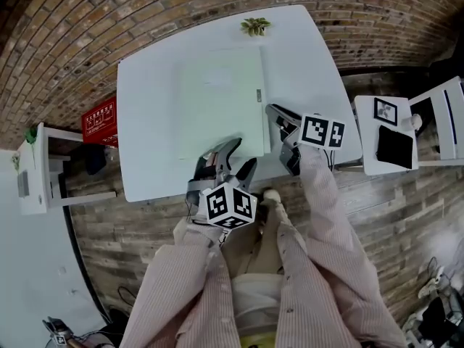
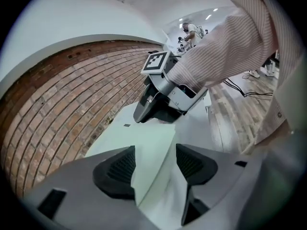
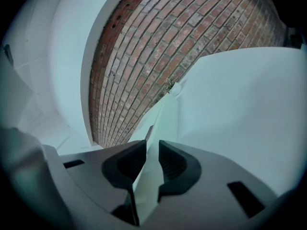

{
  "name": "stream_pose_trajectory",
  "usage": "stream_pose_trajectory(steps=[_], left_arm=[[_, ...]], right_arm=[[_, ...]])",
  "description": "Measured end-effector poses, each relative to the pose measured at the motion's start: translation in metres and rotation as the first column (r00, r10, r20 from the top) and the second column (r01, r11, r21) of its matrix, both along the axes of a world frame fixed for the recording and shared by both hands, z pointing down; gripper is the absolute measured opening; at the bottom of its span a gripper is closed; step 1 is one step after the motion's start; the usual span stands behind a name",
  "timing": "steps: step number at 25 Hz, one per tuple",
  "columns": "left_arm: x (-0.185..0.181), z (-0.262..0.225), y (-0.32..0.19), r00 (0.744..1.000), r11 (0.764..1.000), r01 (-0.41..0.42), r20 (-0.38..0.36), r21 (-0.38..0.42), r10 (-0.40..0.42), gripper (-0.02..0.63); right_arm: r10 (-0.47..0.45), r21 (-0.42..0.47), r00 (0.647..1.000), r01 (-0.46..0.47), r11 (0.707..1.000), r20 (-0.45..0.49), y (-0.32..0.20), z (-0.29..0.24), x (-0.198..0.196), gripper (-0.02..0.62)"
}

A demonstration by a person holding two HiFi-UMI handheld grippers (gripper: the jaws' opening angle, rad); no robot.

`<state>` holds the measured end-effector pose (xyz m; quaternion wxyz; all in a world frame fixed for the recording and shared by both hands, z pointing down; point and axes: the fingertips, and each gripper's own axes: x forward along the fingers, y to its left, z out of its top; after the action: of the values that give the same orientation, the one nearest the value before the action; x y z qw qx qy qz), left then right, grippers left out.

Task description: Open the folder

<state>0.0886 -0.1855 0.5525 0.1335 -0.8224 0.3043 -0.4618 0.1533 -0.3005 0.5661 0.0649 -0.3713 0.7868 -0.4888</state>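
a: nearest the body?
b: left gripper [image 2: 154,164], spread wide over the near corner of the folder [image 1: 217,100], pinching nothing.
a: and a bit further out?
b: right gripper [image 3: 152,164], clamped on the folder's right edge.
a: folder itself?
b: pale green, lying flat mid table [image 1: 308,64], small clasp [image 1: 258,95] on the right edge.
a: beyond that?
b: little plant [image 1: 255,26] at the far edge.
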Motion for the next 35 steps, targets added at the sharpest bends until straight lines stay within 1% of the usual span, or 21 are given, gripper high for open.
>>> stream_pose_trajectory(steps=[3,7,11,14,19,25,29,35], left_arm=[[0.001,-0.005,-0.002,1.000,1.000,0.011,-0.004,0.024,-0.011,0.225],[0.001,-0.007,-0.001,1.000,0.999,0.007,0.004,0.036,-0.007,0.214],[0.002,-0.006,0.002,1.000,0.999,0.006,-0.012,0.038,-0.005,0.171],[0.003,-0.006,0.006,1.000,0.998,-0.006,-0.004,0.056,0.007,0.124],[0.004,-0.008,0.007,1.000,0.998,-0.009,-0.010,0.068,0.010,0.104],[0.003,-0.015,0.007,0.997,0.999,0.018,-0.075,0.037,-0.015,0.072],[0.003,-0.018,0.007,0.991,0.999,0.051,-0.122,0.013,-0.049,0.062],[0.001,-0.029,0.005,0.980,0.996,0.089,-0.180,0.008,-0.086,0.049]], right_arm=[[-0.010,-0.003,1.000,0.010,1.000,-0.008,0.001,0.001,-0.001,0.083],[-0.016,-0.007,1.000,0.016,1.000,-0.008,0.001,0.002,-0.001,0.083],[-0.020,-0.003,1.000,0.020,1.000,-0.014,0.001,0.002,-0.001,0.083],[-0.025,0.003,0.999,0.025,1.000,-0.031,0.002,0.002,-0.001,0.083],[-0.038,0.005,0.998,0.038,0.999,-0.055,0.001,0.002,-0.001,0.083],[-0.050,0.012,0.993,0.052,0.999,-0.104,0.000,0.001,-0.002,0.083],[-0.061,0.006,0.991,0.063,0.998,-0.119,0.000,0.002,-0.002,0.083],[-0.071,0.019,0.985,0.075,0.997,-0.155,0.000,0.001,-0.004,0.083]])
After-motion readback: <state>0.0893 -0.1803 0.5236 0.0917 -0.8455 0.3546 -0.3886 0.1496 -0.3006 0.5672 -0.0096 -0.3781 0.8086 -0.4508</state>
